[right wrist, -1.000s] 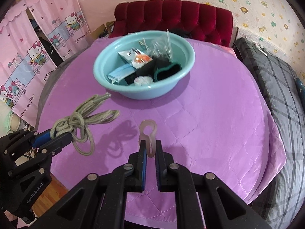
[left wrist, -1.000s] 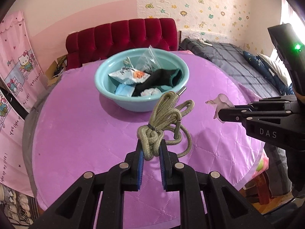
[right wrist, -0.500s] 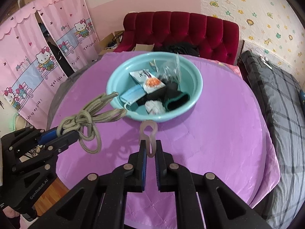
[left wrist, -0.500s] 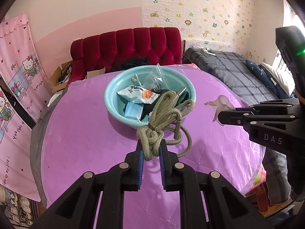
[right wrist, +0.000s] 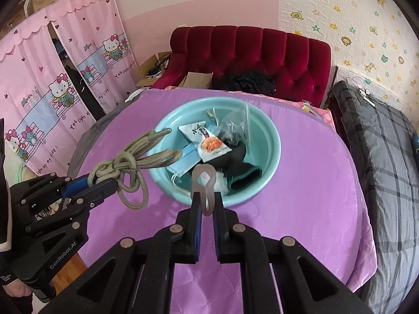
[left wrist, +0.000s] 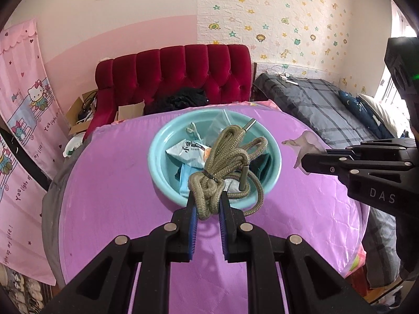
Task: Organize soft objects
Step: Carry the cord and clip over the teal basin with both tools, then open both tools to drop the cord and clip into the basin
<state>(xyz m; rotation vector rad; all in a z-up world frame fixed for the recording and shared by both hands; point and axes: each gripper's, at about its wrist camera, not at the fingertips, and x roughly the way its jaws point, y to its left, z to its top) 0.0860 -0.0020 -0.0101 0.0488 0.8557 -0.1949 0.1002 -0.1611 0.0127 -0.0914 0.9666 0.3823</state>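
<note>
My left gripper (left wrist: pixel 207 204) is shut on a bundled olive-green cord (left wrist: pixel 225 157) with metal tips and holds it in the air in front of a teal basin (left wrist: pixel 157 167); both also show in the right wrist view (right wrist: pixel 125 162). My right gripper (right wrist: pixel 207 204) is shut on a translucent pinkish soft clip (right wrist: pixel 204 180), held above the near rim of the basin (right wrist: pixel 272 136). The basin holds a snack packet (right wrist: pixel 207 136), a blue face mask (right wrist: pixel 183 162), a clear bag (right wrist: pixel 235 123) and a dark cloth (right wrist: pixel 246 175).
The basin stands on a round table under a purple quilted cloth (right wrist: pixel 301 209). A red tufted headboard (right wrist: pixel 248 49) is behind it, a bed with grey plaid bedding (right wrist: pixel 379 144) on the right, and pink curtains (right wrist: pixel 52 91) on the left.
Both grippers have risen and moved toward the basin with their loads. The cord and the clip now hang over the basin's near side.
</note>
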